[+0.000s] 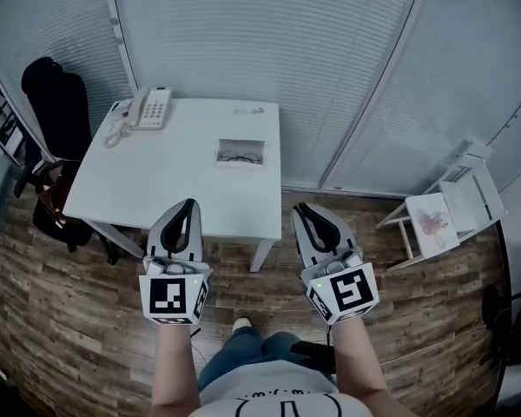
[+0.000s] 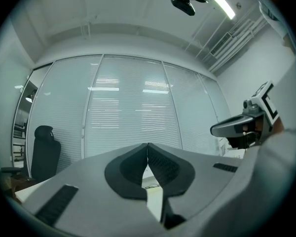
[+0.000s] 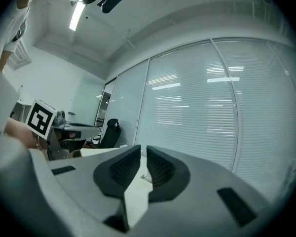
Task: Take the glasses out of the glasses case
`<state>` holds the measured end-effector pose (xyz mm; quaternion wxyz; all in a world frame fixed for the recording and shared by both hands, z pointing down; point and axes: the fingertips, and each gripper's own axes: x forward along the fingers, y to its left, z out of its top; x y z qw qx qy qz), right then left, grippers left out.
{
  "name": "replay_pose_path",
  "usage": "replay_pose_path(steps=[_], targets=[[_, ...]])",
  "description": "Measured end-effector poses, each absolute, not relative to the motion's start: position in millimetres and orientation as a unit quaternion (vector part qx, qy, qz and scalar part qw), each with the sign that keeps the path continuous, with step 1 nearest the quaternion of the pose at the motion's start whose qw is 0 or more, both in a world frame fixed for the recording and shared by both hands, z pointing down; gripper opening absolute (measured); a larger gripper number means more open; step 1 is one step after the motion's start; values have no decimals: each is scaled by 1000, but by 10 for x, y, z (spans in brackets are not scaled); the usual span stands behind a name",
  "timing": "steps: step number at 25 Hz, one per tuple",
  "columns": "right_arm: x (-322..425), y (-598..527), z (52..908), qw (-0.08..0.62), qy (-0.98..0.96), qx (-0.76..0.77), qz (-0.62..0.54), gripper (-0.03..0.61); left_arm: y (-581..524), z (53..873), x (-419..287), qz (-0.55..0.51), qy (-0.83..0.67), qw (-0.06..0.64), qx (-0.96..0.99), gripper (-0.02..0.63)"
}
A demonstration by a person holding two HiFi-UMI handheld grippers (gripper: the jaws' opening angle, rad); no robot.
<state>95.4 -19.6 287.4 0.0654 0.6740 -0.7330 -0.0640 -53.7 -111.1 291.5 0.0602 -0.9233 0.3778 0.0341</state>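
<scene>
Head view: glasses [image 1: 240,156] lie in the open glasses case [image 1: 253,144] on the table [image 1: 169,176]. You hold your left gripper [image 1: 188,205] closed and empty, your right gripper [image 1: 302,208] slightly parted, empty.

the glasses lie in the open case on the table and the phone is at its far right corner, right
No. The head view shows the phone at the far left corner of the table. The glasses do lie in the open case.

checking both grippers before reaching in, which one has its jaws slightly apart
The right gripper: a narrow gap shows between its jaws, with nothing in it. On the left gripper the jaws meet at their tips.
</scene>
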Motion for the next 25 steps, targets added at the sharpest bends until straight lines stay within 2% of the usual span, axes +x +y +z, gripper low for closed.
replay_pose_path(steps=[2, 5, 14, 25], targets=[[988, -430, 2913, 74, -737, 669, -59, 76, -1335, 2953, -515, 34, 382, 53, -922, 17], [1072, -743, 2968, 80, -740, 666, -51, 107, -1618, 3019, -467, 31, 386, 46, -921, 17], [1525, -1591, 3267, 91, -765, 637, -32, 109, -2305, 3259, -206, 5, 420, 33, -907, 17], [2155, -2898, 3790, 138, -818, 558, 1, 118, -3346, 3547, 196, -32, 505, 9, -862, 17]])
